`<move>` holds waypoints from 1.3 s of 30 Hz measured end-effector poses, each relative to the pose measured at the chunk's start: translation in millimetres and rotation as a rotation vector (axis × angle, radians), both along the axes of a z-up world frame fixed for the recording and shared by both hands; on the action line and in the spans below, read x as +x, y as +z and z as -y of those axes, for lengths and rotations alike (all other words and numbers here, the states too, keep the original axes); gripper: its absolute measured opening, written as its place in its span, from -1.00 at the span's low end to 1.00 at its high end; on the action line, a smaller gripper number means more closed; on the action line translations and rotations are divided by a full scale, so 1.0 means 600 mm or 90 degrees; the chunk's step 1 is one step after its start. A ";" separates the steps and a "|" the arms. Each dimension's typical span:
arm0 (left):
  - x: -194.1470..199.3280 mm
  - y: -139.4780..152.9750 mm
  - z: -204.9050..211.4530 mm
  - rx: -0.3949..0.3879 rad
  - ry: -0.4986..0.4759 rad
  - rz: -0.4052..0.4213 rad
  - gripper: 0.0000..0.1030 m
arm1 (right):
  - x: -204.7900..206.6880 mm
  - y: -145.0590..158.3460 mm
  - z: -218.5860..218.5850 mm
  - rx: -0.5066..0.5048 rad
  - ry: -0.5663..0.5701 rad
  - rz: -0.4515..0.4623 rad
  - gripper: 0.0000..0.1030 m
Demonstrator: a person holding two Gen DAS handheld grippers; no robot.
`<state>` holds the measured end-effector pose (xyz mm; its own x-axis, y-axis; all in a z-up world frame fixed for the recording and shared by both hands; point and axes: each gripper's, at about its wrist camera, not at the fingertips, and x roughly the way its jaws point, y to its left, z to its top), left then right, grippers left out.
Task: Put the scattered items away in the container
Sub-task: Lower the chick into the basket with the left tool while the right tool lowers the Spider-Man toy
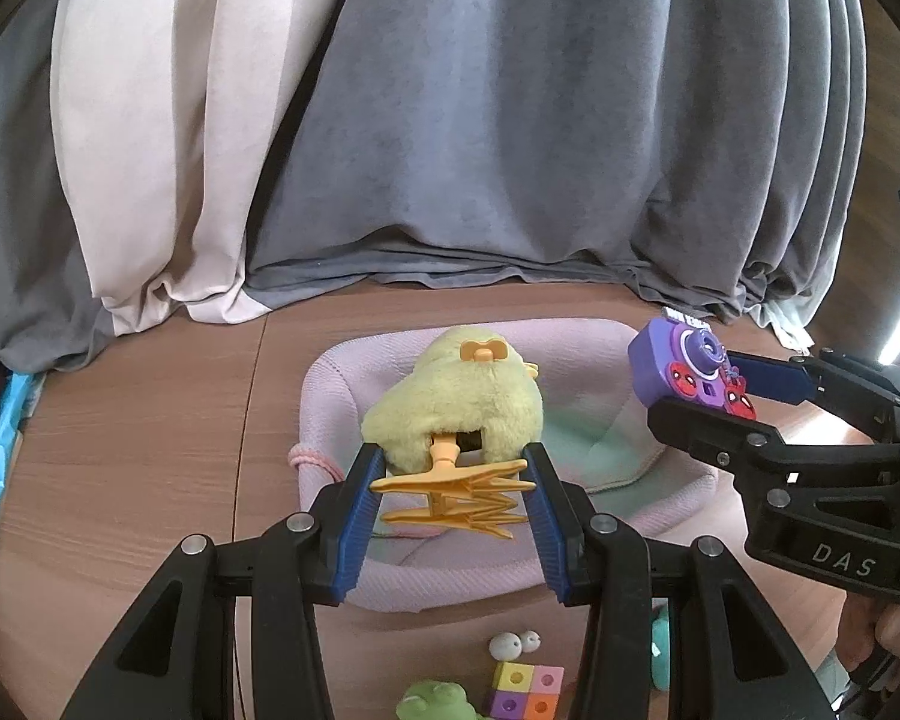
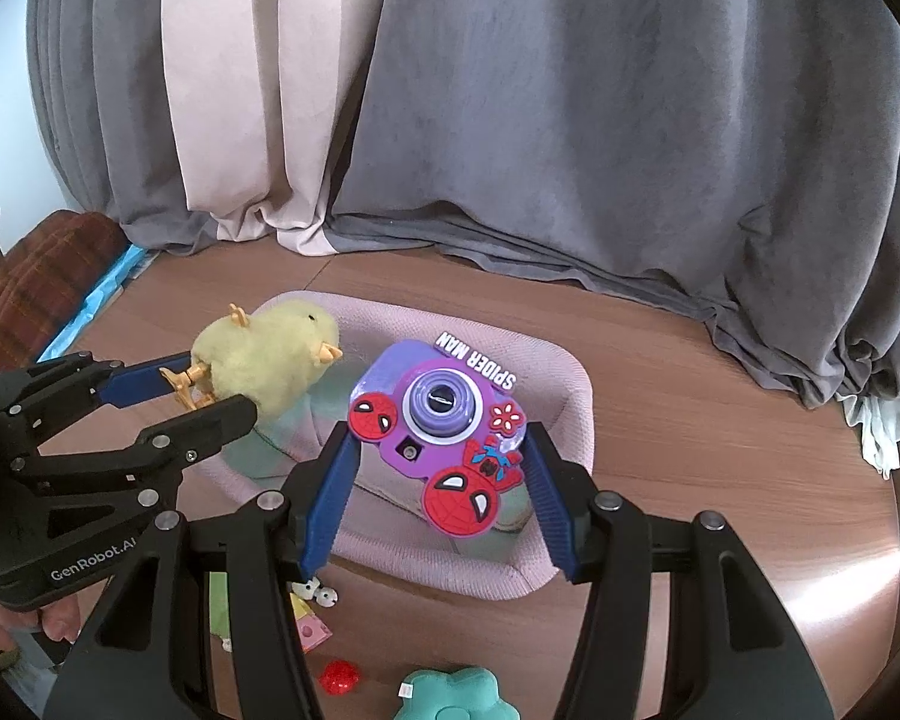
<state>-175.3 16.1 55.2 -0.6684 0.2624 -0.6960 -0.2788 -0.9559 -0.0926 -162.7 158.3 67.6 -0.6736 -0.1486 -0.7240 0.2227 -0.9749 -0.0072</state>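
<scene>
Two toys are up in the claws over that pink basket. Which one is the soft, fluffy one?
The yellow plush chick, gripped by its orange plastic feet in the left claw. The toy in the right claw is a hard purple Spider-Man toy camera.

Both wrist views close, angled down over pink basket point(image 1: 330, 384); each catches other gripper beside it.
</scene>
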 end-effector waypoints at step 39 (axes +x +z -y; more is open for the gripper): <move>-0.031 -0.017 0.009 -0.034 0.062 -0.012 0.22 | -0.038 -0.031 0.009 0.009 -0.030 0.023 0.60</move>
<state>-193.7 10.6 45.1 -0.7016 0.1580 -0.6949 -0.1853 -0.9820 -0.0362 -185.4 153.2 49.1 -0.6531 -0.1066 -0.7497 0.1765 -0.9842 -0.0137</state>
